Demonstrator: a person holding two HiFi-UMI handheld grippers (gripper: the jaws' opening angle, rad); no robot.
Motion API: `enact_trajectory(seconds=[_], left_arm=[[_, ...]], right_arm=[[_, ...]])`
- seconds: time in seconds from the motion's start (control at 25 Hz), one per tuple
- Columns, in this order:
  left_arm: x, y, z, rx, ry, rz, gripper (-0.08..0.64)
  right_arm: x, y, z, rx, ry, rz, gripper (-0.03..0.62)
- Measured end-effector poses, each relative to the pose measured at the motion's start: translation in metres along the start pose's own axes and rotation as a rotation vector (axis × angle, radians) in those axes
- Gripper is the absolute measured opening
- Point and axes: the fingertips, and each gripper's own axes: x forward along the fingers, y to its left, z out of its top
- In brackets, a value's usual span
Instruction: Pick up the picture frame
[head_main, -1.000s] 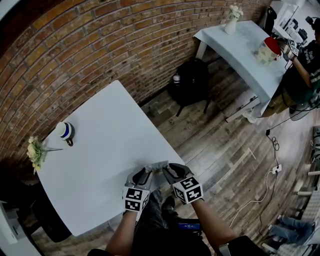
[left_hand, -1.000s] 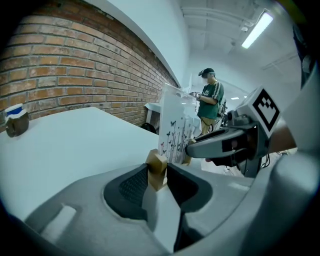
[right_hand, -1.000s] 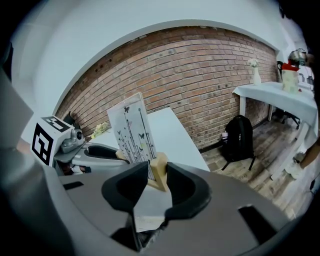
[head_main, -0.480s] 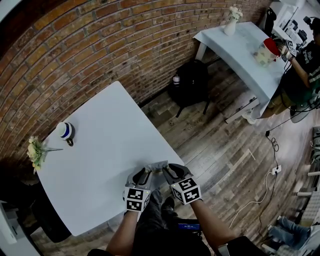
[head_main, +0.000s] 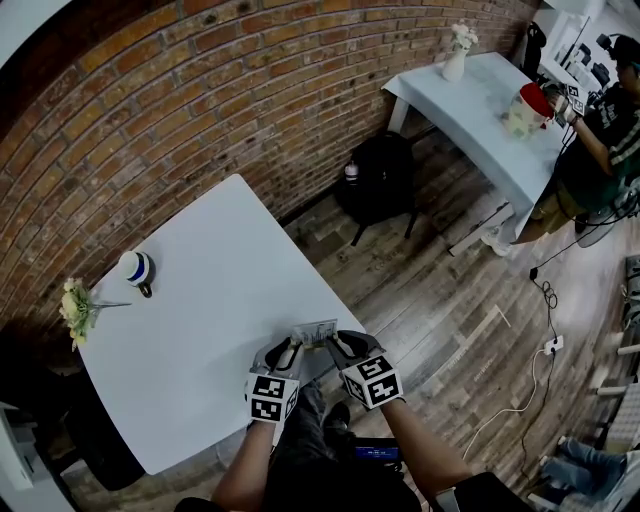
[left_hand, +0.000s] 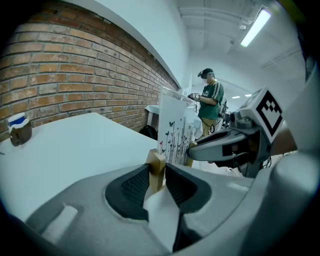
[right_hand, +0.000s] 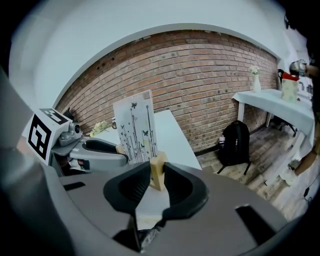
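The picture frame (head_main: 314, 331) is a pale panel printed with thin stems and butterflies, standing on two small wooden foot blocks at the near edge of the white table (head_main: 200, 300). My left gripper (head_main: 290, 349) has just been closing and its pads press on the left wooden block (left_hand: 156, 169). My right gripper (head_main: 334, 346) has also been closing, onto the right wooden block (right_hand: 158, 171). The printed panel (left_hand: 175, 131) rises between the two grippers, and the panel (right_hand: 135, 126) stands upright in the right gripper view.
A blue and white mug (head_main: 136, 269) and a sprig of pale flowers (head_main: 74, 305) lie at the table's far left. A black backpack (head_main: 378, 168) sits by the brick wall. At a second white table (head_main: 480, 95) a person (head_main: 600, 130) handles a red-lidded jar.
Both pairs of jaws have closed in on the frame's wooden feet. The frame now stands more upright and shows its printed face. Neither hand has shifted noticeably.
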Motion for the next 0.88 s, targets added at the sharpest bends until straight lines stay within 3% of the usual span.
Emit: enact_trajectory(seconds=[0.48,0.88], left_arm=[[-0.028,-0.029,0.063,0.077,-0.082,-0.026,0.104],[-0.045,-0.052,0.066,0.110,-0.099,-0.028,0.104]], right_arm=[[-0.056,-0.002,0.051,-0.035,-0.089,-0.033,0.094],[-0.084,0.005,0.043,-0.029,-0.109,-0.043,0.092]])
